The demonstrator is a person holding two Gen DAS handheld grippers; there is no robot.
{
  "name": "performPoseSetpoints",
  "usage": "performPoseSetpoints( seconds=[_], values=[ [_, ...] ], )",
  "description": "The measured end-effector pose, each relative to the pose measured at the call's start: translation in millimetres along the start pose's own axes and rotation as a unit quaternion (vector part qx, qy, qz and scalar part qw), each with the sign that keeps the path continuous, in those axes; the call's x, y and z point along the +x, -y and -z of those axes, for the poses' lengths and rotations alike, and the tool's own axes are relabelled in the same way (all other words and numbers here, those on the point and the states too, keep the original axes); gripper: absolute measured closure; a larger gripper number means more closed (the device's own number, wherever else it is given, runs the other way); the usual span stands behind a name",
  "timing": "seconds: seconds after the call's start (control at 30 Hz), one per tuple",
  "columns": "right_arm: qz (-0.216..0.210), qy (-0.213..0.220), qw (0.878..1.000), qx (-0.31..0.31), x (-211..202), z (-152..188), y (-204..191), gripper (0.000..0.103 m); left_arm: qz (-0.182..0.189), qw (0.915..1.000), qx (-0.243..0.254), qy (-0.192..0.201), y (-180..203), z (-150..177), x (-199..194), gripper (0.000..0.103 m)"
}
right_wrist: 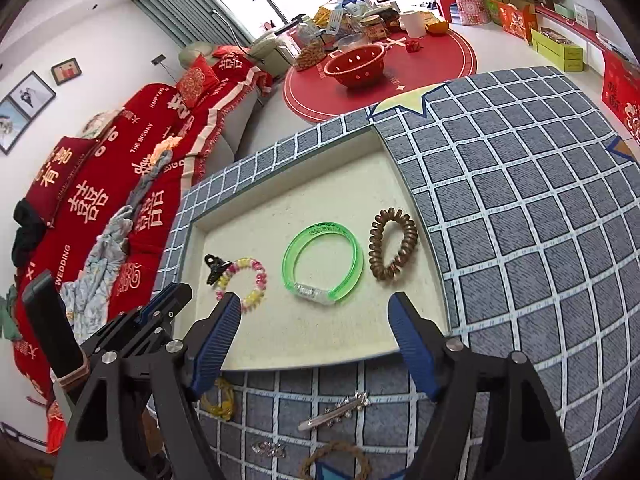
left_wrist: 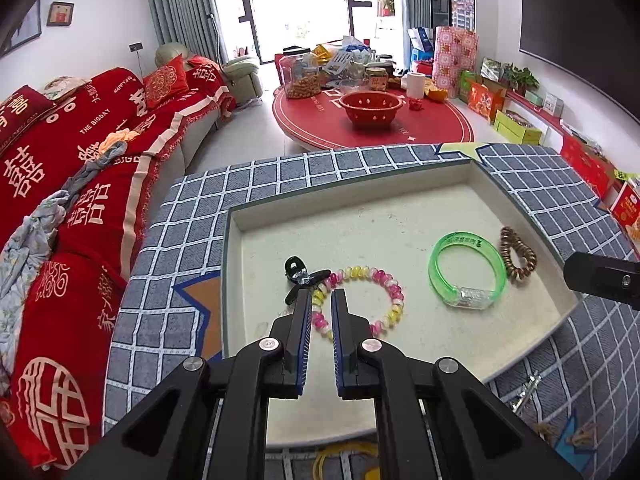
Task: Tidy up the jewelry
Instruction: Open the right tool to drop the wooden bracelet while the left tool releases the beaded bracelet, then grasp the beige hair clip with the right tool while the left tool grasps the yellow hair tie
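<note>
A shallow cream tray [left_wrist: 400, 184] [right_wrist: 352, 148] sits on a blue checked cloth. In it lie a black hair clip [left_wrist: 298, 276] [right_wrist: 214, 266], a pink-yellow bead bracelet [left_wrist: 390, 294] [right_wrist: 256, 280], a green bangle [left_wrist: 466, 270] [right_wrist: 324, 262] and a brown spiral hair tie [left_wrist: 516, 256] [right_wrist: 394, 244]. My left gripper [left_wrist: 322, 300] hovers over the bracelet's left side, jaws narrowly apart and empty. My right gripper [right_wrist: 316, 308] is wide open at the tray's near edge, empty. On the cloth in front lie a silver rhinestone clip [right_wrist: 336, 410], a yellow hair tie [right_wrist: 220, 400], a small sparkly piece [right_wrist: 270, 449] and a brown braided ring [right_wrist: 336, 460].
A red-covered sofa [left_wrist: 80, 168] runs along the left. A round red table [left_wrist: 372, 120] with a red colander and jars stands behind. Boxes line the right wall [left_wrist: 516, 124].
</note>
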State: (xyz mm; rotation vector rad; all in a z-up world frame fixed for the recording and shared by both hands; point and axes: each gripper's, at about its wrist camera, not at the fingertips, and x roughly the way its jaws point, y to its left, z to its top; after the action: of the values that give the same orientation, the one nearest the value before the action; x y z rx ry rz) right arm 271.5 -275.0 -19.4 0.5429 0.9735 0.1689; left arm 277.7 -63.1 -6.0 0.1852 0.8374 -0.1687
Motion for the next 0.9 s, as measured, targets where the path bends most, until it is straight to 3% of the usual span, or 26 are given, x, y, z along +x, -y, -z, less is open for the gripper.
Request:
performPoseSetpoints(
  seconds=[0.03, 0.1, 0.13, 0.2, 0.27, 0.3, 0.37, 0.7, 0.9],
  values=[
    [-0.002, 0.001, 1.000, -0.002, -4.6, 2.7, -1.5, 0.024, 0.001, 1.0000, -0.001, 0.002, -1.5, 1.7, -4.4, 0.080],
    [-0.005, 0.004, 1.000, -0.004, -13.1, 7.5, -2.9, 0.023, 0.002, 1.0000, -0.006, 0.004, -5.0, 5.8, -13.3, 0.018],
    [-0.007, 0.007, 1.000, -0.005, -18.2, 10.3, -3.7, 0.022, -0.001, 0.9998, -0.015, 0.016, -9.0, 9.8, -21.8, 0.000],
    [-0.010, 0.012, 1.000, -0.005, -28.5, 15.4, -4.3, 0.022, -0.003, 0.9989, -0.018, 0.042, -12.1, 16.4, -35.6, 0.000],
    [-0.010, 0.018, 1.000, -0.003, -37.0, 20.7, -3.2, 0.021, 0.004, 0.9990, -0.018, 0.040, -14.8, 22.0, -44.2, 0.000],
    [-0.009, 0.020, 1.000, -0.002, -41.2, 23.7, -2.9, 0.017, 0.003, 0.9989, -0.019, 0.043, -16.6, 25.7, -49.2, 0.000],
    [-0.009, 0.024, 1.000, -0.002, -49.2, 30.8, -0.8, 0.000, 0.000, 0.9987, -0.019, 0.047, -19.0, 35.5, -57.5, 0.000],
    [0.015, 0.077, 0.997, -0.013, -93.1, 72.6, 9.4, 0.000, 0.034, 0.9986, -0.040, 0.011, -31.0, 91.6, -74.7, 0.000],
    [0.032, 0.044, 0.998, -0.008, -101.7, 96.0, 22.0, 0.000, 0.025, 0.9988, -0.040, -0.012, -26.4, 119.4, -72.8, 0.000]
  ],
)
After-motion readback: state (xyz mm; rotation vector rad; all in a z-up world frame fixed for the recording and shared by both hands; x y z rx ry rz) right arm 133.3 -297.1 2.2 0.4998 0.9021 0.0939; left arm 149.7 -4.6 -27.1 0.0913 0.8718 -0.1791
